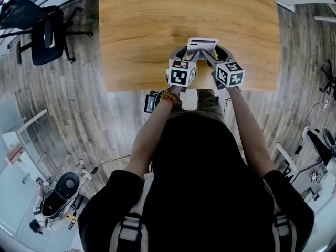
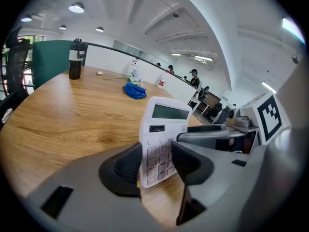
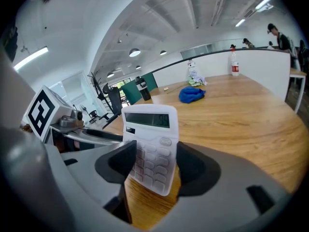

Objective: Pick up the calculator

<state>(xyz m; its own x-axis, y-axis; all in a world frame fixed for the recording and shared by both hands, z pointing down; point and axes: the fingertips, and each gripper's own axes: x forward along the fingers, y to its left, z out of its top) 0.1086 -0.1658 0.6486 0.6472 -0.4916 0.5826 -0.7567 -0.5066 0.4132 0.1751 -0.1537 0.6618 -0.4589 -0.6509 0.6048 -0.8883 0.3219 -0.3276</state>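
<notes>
Big pale wooden table with a rounded edge [image 1: 147,35] fills the middle, set on a grey wood-plank floor [image 1: 105,119]. A black office chair [image 1: 44,35] is parked off to its left. A crumpled blue cloth [image 2: 134,91] and a dark drinks bottle [image 2: 75,59] sit on the far side, a long white low wall [image 3: 260,62] stands behind, and round ceiling lamps [image 2: 76,7] glow overhead.

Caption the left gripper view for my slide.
Left gripper clamps the calculator by its keypad edges, tilted upright over the wooden table.
</notes>
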